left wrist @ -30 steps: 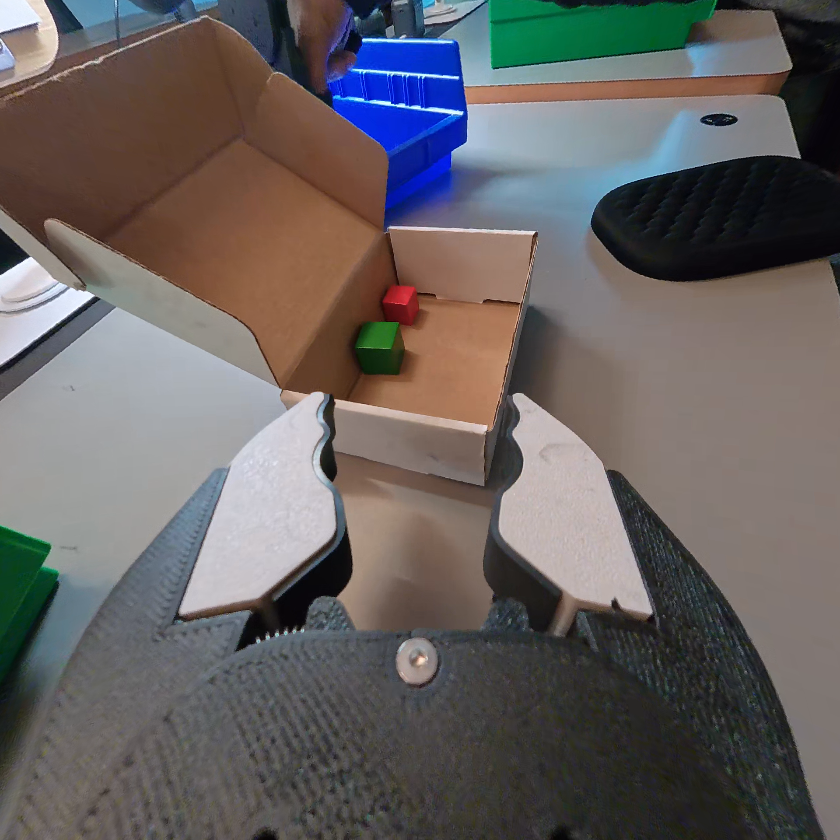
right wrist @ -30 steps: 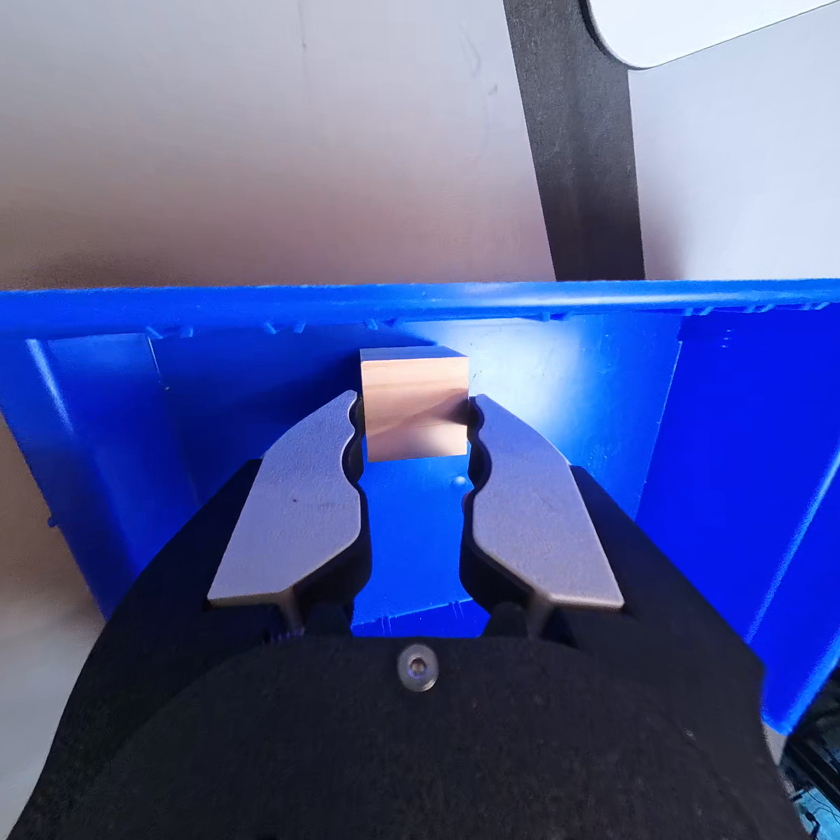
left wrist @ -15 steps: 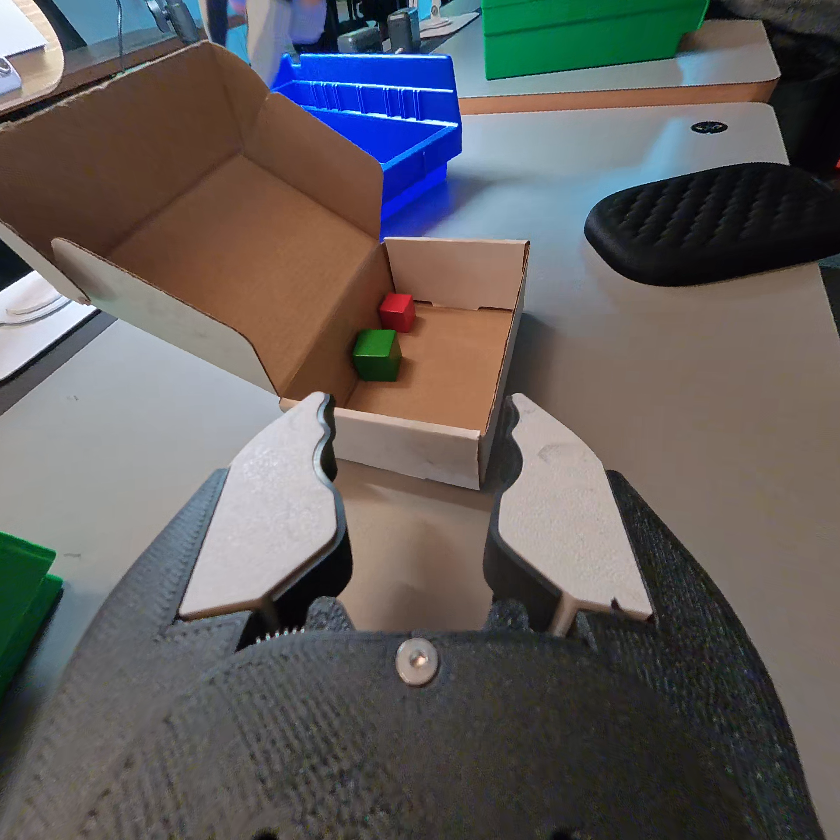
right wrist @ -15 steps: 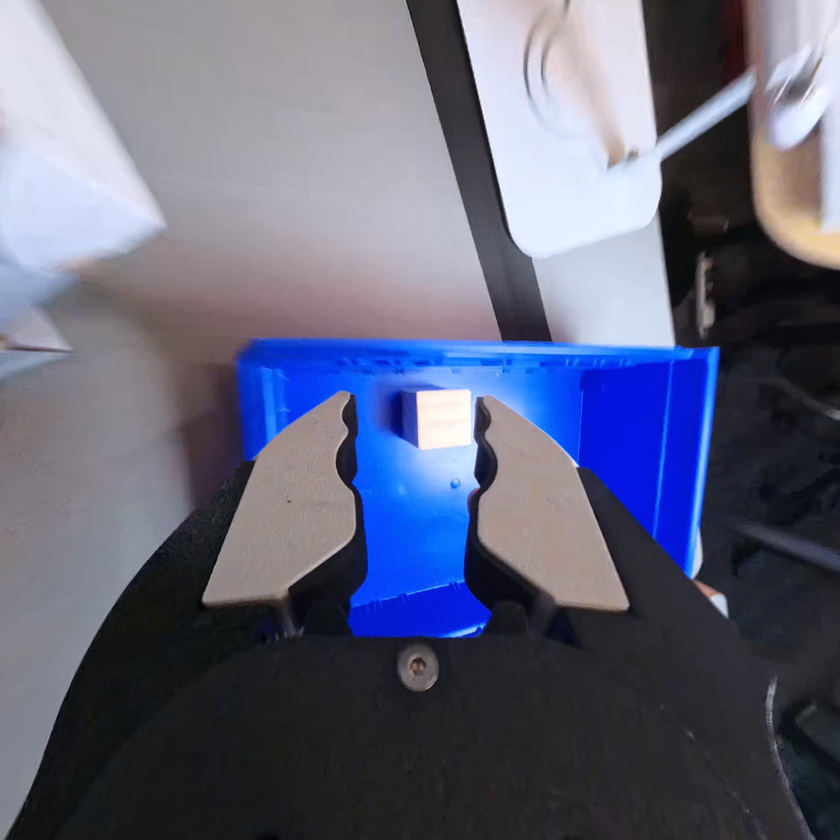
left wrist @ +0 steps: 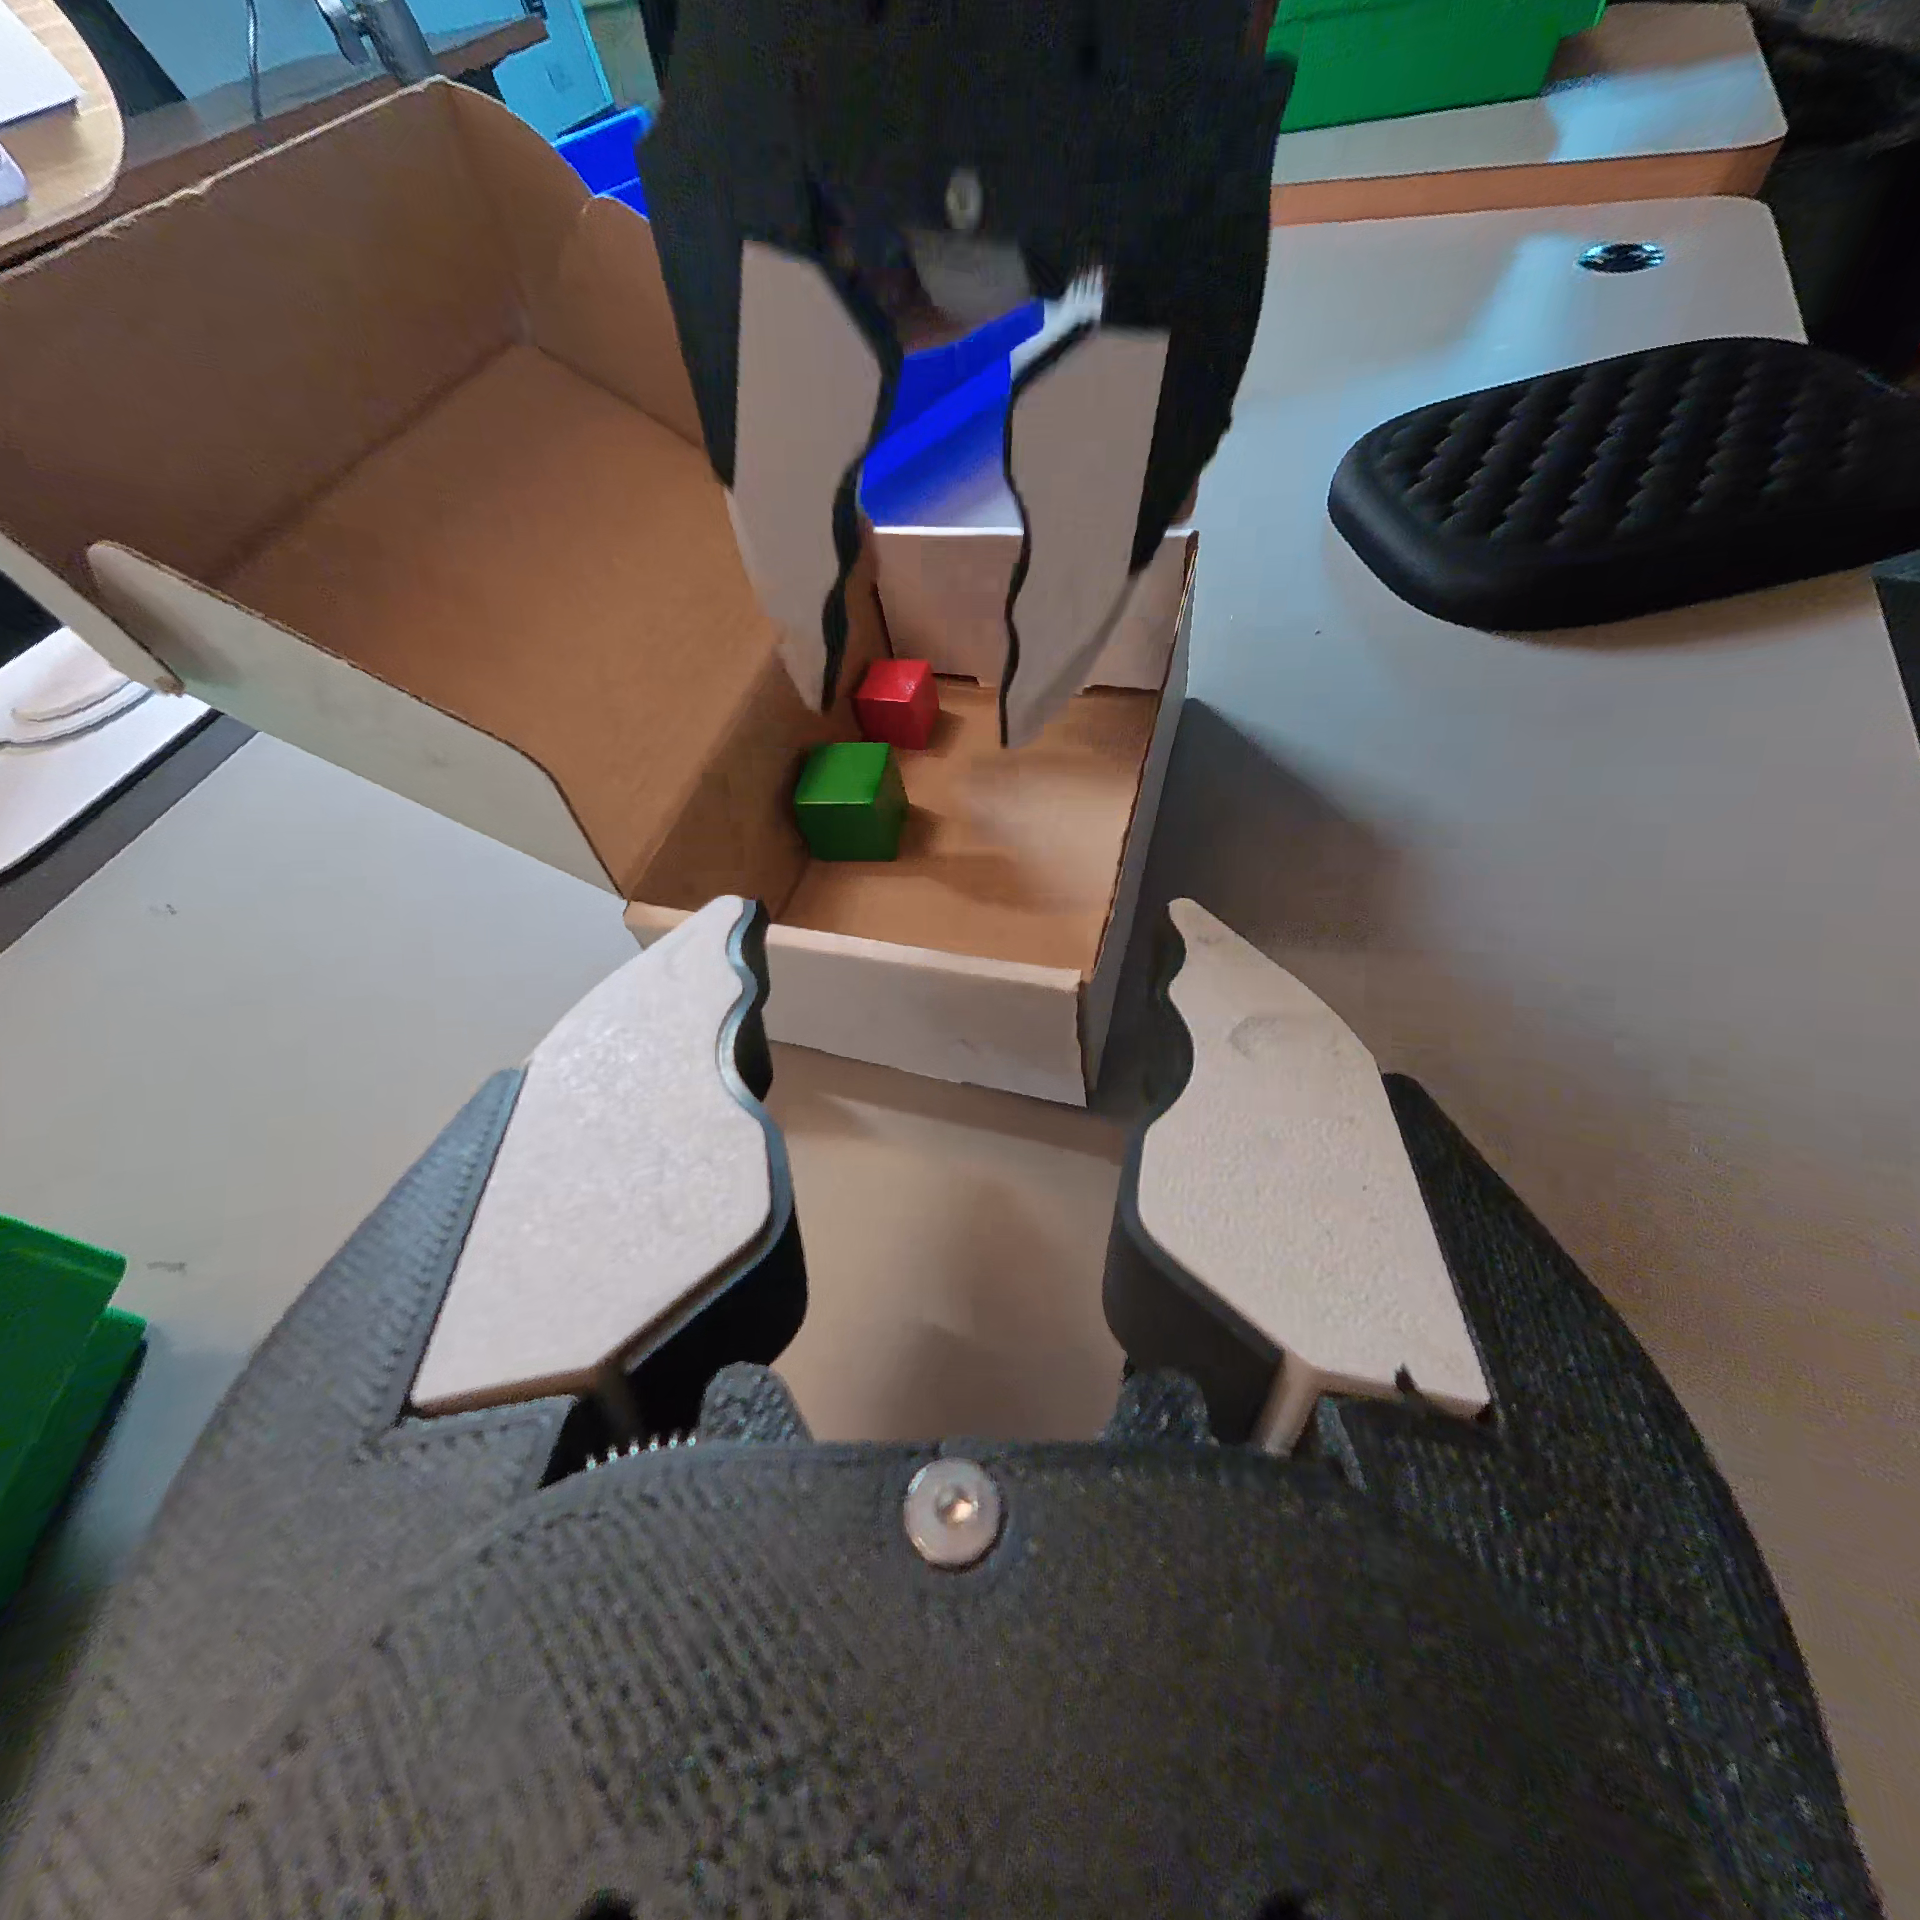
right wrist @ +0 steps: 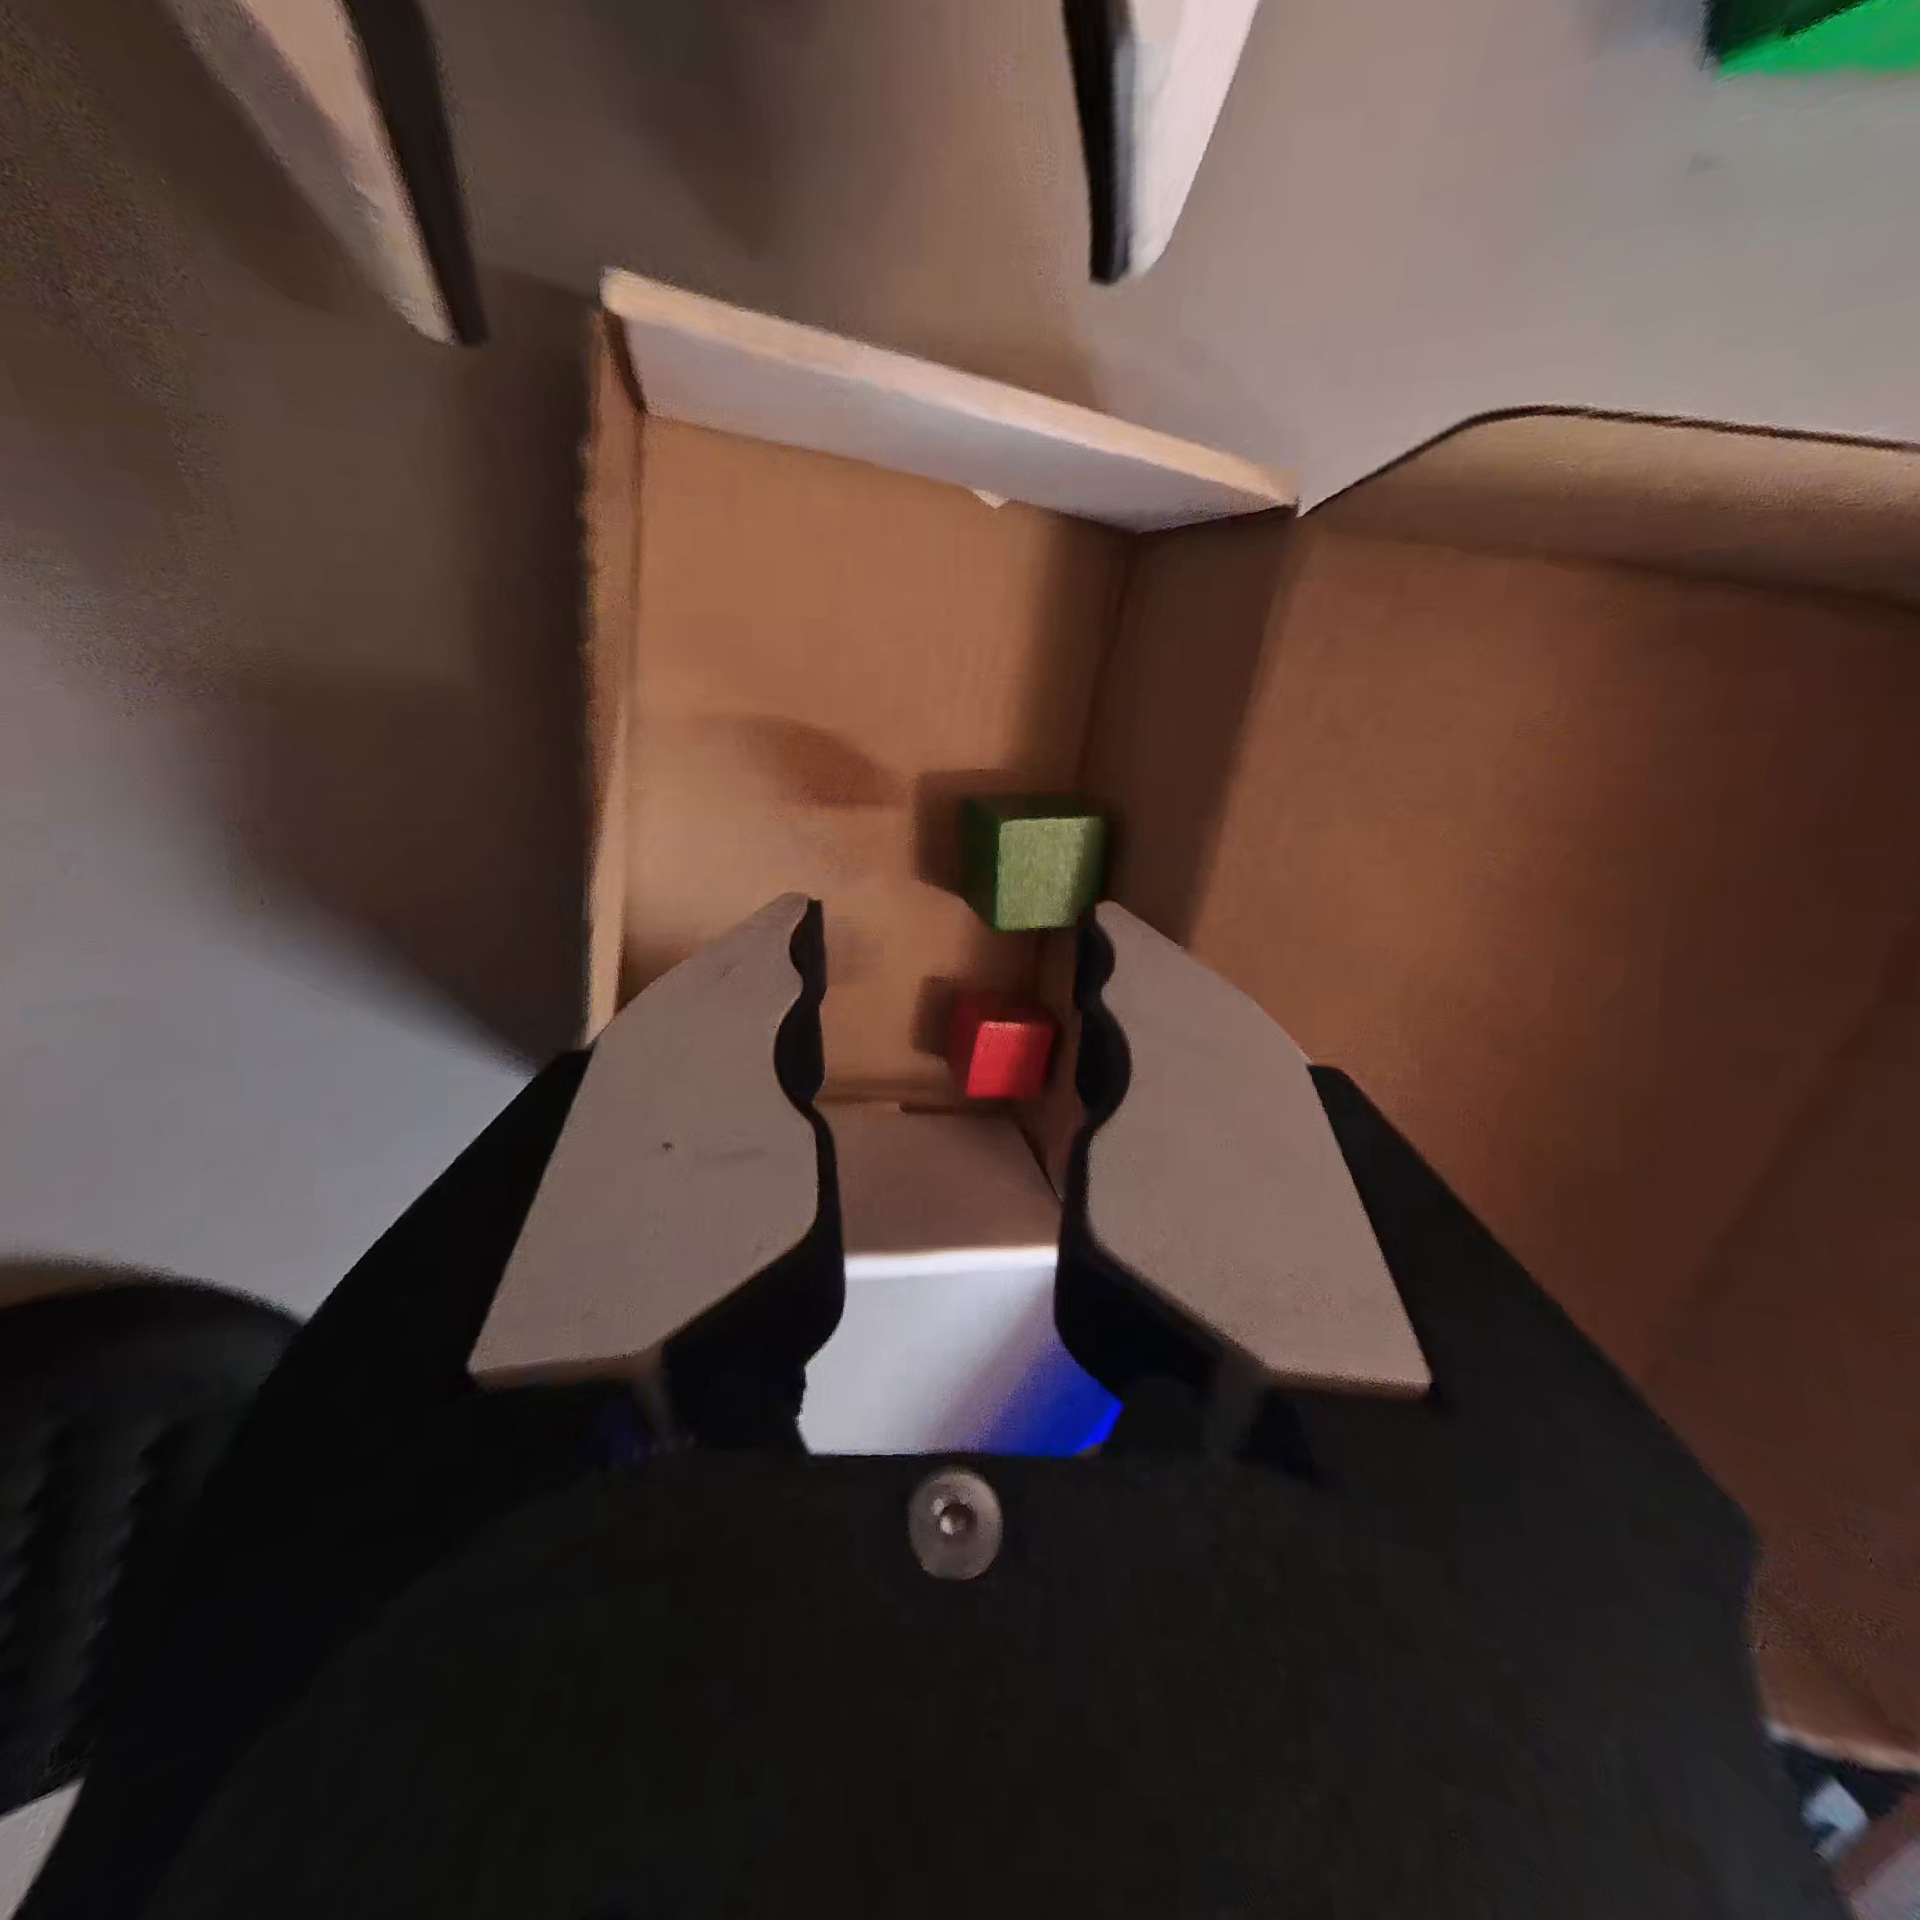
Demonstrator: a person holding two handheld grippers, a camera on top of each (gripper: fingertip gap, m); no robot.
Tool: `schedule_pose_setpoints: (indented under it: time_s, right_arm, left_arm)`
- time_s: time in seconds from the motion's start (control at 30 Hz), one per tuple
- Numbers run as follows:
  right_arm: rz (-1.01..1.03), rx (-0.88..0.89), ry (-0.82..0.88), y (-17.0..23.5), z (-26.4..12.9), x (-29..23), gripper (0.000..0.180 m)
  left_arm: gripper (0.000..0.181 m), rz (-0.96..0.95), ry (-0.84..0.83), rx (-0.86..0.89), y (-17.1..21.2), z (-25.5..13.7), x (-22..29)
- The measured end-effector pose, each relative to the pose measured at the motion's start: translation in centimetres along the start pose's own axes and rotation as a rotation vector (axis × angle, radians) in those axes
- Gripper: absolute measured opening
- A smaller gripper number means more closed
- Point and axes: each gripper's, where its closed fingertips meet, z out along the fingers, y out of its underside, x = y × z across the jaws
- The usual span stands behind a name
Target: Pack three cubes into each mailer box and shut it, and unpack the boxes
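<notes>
An open cardboard mailer box [left wrist: 925, 1018] sits on the grey table, its lid [left wrist: 364, 436] folded back to the left. A red cube [left wrist: 897, 701] and a green cube [left wrist: 850, 800] lie inside along the lid-side wall. My left gripper [left wrist: 961, 935] is open and empty, just short of the box's near wall. My right gripper [left wrist: 923, 717] is open and empty, pointing down into the far end of the box above the red cube. The right wrist view looks into the box [right wrist: 935, 436]: my right gripper [right wrist: 951, 920] is over the red cube [right wrist: 1003, 1055], with the green cube [right wrist: 1039, 868] beyond.
A blue bin [left wrist: 935, 436] stands behind the box, mostly hidden by my right gripper. A black padded rest [left wrist: 1621, 478] lies at the right. A green bin [left wrist: 1434, 52] stands at the far back, and another green object [left wrist: 52, 1351] at the left edge. One gripper's finger ends stand about 9 centimeters off the other's. My right gripper is the nearer one to the red cube [left wrist: 897, 701]: about 5 centimeters, against 15 centimeters. My right wrist view [right wrist: 994, 1018] looks at it from another angle.
My right gripper left a wooden cube in the blue bin, lifted away and swung over the mailer box. My left gripper has stayed open in about the same place.
</notes>
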Motion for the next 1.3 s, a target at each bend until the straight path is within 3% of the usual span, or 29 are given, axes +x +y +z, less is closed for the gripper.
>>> schedule_pose_setpoints:
  time_s: [0.33, 0.43, 0.73, 0.9, 1.1, 1.3]
  right_arm:
    - [-0.006, -0.051, 0.121, 0.4, 3.3, 1.3, 0.036]
    - [0.013, -0.017, 0.108, 0.0, 3.0, 0.9, 0.023]
    - [0.020, -0.022, 0.002, 0.0, 2.6, 0.0, 0.037]
    - [-0.009, -0.059, 0.009, 0.1, 3.5, -0.1, 0.029]
    - [0.065, 0.063, 0.084, -0.5, -2.9, 2.4, 0.028]
    - [0.227, 0.015, 0.265, 6.2, -10.3, 8.7, 0.029]
  left_arm:
    - [0.068, 0.010, 0.001, -0.009, 0.2, -0.1, 0.0]
    - [0.068, 0.012, 0.000, -0.007, 0.1, -0.1, 0.0]
    - [0.068, 0.022, 0.000, -0.009, 0.1, -0.2, 0.1]
    - [0.067, 0.024, -0.003, -0.010, 0.1, -0.3, 0.0]
    - [0.068, 0.019, 0.008, -0.008, 0.2, -0.2, 0.1]
    - [0.068, 0.023, 0.007, -0.005, 0.1, -0.1, 0.2]
